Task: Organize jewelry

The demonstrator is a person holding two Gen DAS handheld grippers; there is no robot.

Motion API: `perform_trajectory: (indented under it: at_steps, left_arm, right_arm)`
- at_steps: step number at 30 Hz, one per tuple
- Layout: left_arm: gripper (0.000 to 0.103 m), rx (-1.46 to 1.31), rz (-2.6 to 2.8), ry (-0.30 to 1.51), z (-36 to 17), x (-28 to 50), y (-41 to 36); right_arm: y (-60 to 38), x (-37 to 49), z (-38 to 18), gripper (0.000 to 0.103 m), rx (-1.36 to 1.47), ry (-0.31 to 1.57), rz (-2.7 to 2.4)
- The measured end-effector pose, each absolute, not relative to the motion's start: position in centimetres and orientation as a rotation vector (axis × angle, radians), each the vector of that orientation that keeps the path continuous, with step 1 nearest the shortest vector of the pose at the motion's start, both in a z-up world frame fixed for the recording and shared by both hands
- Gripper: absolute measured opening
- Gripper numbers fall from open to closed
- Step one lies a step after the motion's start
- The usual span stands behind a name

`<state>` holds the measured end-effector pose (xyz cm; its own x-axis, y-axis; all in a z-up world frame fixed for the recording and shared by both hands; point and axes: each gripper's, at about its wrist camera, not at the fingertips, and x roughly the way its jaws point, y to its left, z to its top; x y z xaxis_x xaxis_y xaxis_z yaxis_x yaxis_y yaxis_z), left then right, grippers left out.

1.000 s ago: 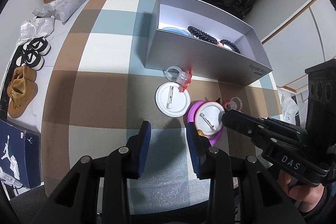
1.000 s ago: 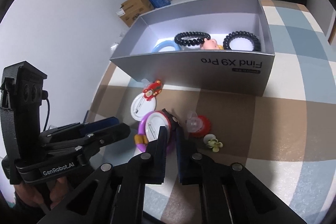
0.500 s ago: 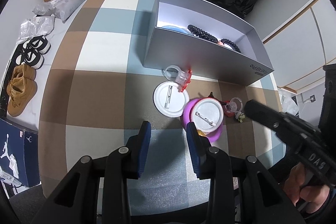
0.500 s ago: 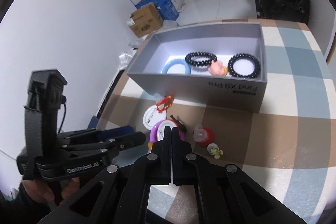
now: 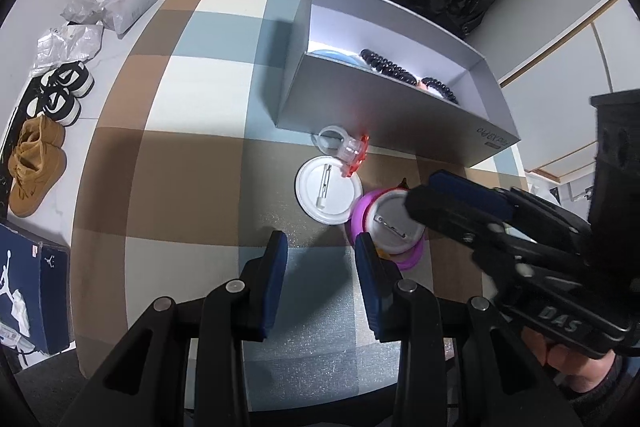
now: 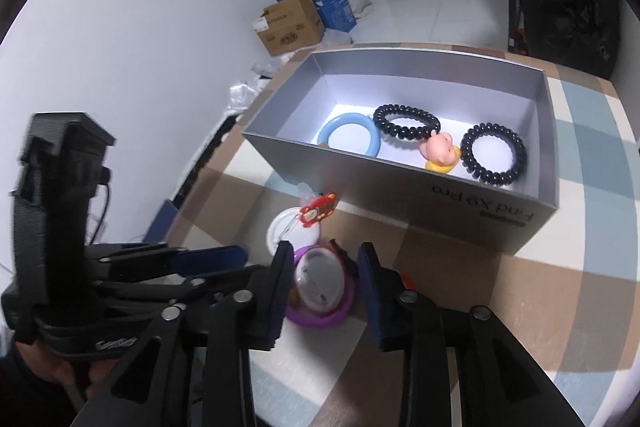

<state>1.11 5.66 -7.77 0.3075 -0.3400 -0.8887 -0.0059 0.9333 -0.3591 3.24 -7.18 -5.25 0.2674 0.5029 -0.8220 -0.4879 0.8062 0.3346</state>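
Purple ring [image 6: 320, 315] with a white pin badge [image 6: 320, 281] lying in it, pin side up, sits on the checked mat [image 5: 192, 187] just in front of the grey box [image 6: 400, 179], towards the mat's near edge, and that looks like the next piece to go in. Right gripper [image 6: 322, 291] is poised over it, jaws opening, the badge framed between them but the pads not pressing on anything. Left gripper [image 5: 320, 267] hangs just beside the ring, blades parted a little, nothing between them but bare mat. Both pieces look light, stiff plastic, smooth and likely slippery, so a pinch on the flat face would probably skate off; my guess is the rim is the place, one pad outside the purple band and one inside, or across the badge's edge, clear of the thin metal pin. Badge seems loose in the ring, so it may slide out on the lift. Second badge [image 5: 329, 190] and a red charm [image 6: 318, 213] lie near the box wall; inside the box already are a blue ring [image 6: 349, 135], two black bead bracelets [image 6: 493, 154] and a pink figure [image 6: 439, 153]
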Motion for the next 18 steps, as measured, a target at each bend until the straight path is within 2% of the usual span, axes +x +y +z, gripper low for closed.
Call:
perform_trajectory:
  at_steps: [2, 3, 4, 5, 11, 14, 15, 18]
  left_arm:
    - [0.029, -0.329, -0.237, 1.242, -7.7, 1.1, 5.7]
    - [0.034, -0.332, -0.241, 1.242, -7.7, 1.1, 5.7]
    - [0.044, -0.338, -0.242, 1.243, -7.7, 1.1, 5.9]
    - [0.047, -0.349, -0.242, 1.238, -7.7, 1.0, 6.0]
    - [0.049, -0.401, -0.237, 1.218, -7.4, 1.1, 6.7]
    - [0.059, -0.407, -0.225, 1.214, -7.4, 1.2, 6.7]
    - [0.062, -0.404, -0.218, 1.209, -7.4, 1.2, 6.7]
    - [0.063, -0.395, -0.215, 1.208, -7.4, 1.3, 6.6]
  right_arm:
    - [-6.8, 3.3, -5.5, 0.036, -0.009, 1.116, 0.668]
    - [-6.5, 3.3, -5.6, 0.036, -0.017, 1.115, 0.669]
    - [-6.4, 3.3, -5.6, 0.036, -0.019, 1.116, 0.673]
    - [-6.3, 3.4, -5.7, 0.036, -0.022, 1.115, 0.675]
    - [-5.6, 3.2, -6.0, 0.036, -0.118, 1.132, 0.685]
    - [-5.1, 2.7, -6.3, 0.03, -0.195, 1.125, 0.669]
    - [-5.0, 2.6, -6.3, 0.024, -0.201, 1.126, 0.67]
    - [-5.4, 2.7, -6.2, 0.019, -0.167, 1.141, 0.683]
